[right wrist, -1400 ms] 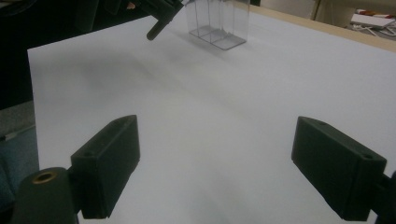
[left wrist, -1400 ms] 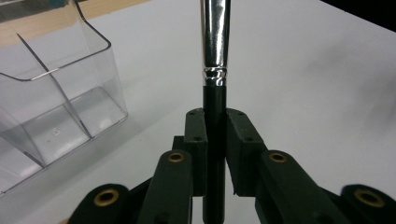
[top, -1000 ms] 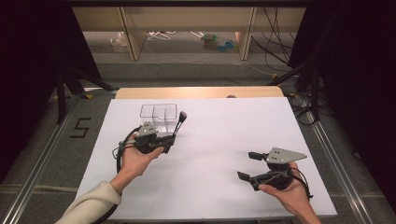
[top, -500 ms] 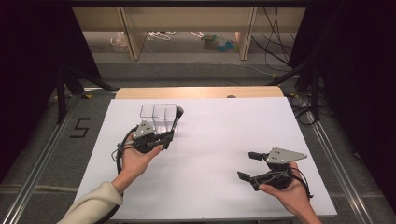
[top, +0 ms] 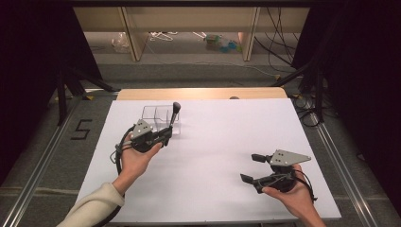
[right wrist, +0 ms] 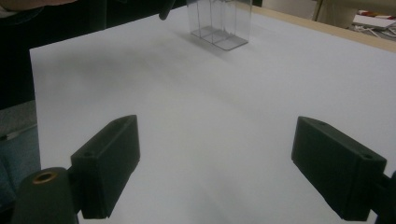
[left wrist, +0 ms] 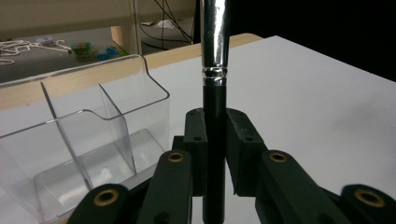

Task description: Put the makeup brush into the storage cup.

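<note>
The left gripper (top: 166, 134) holds a makeup brush (left wrist: 214, 84) by its black handle. Its 2 fingers (left wrist: 196, 140) press on the handle from both sides, and the brush stands almost upright. Above the handle there is a shiny metal ferrule, and in the high view the dark head of the brush is at the top; I think it is bristles, but it is too small to be sure. The brush is in the air, just beside the clear plastic organizer (top: 158, 116), near its right front corner. This organizer stands on the white desk (top: 222, 142) at the far left part, and thin walls divide it into compartments. The compartments seen in the left gripper view have nothing inside.

The right gripper (top: 253, 168) is well apart from them, over the near right part of the desk. Its fingers (right wrist: 109, 163) are spread wide, with only the bare desk between them.
</note>
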### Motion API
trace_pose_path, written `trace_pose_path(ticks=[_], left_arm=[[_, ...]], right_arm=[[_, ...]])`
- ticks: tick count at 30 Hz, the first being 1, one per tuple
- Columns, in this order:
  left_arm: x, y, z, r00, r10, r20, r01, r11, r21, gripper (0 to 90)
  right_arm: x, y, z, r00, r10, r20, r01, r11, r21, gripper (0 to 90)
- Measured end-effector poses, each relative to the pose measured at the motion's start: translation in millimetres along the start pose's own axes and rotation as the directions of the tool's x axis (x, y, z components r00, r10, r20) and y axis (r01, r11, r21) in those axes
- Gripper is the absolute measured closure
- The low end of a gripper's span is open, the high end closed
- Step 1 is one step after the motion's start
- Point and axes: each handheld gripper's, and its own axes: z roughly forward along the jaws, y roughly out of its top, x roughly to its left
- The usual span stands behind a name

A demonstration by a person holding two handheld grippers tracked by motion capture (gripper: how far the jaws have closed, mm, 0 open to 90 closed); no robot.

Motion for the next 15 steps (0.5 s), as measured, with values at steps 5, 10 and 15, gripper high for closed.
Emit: trace_pose_path(ticks=[5, 10, 15], left_arm=[[2.6, 2.2, -0.4, 0.9999, 0.011, -0.01, -0.011, 0.9998, -0.018, 79.1], [4.4, 3.8, -0.8, 0.9997, -0.001, -0.023, 0.0, 0.9993, -0.036, 79.1], [6.4, 6.8, -0.3, 0.9994, -0.006, -0.033, 0.004, 0.9986, -0.053, 79.1]], right_arm=[[-0.2, 0.0, -0.1, 1.0, 0.0, 0.0, 0.0, 1.0, 0.001, 16.2], [-0.2, -0.1, -0.2, 1.0, 0.001, 0.0, -0.001, 1.0, 0.002, 16.2], [-0.2, 0.0, -0.3, 1.0, 0.002, 0.001, -0.002, 1.0, 0.002, 16.2]])
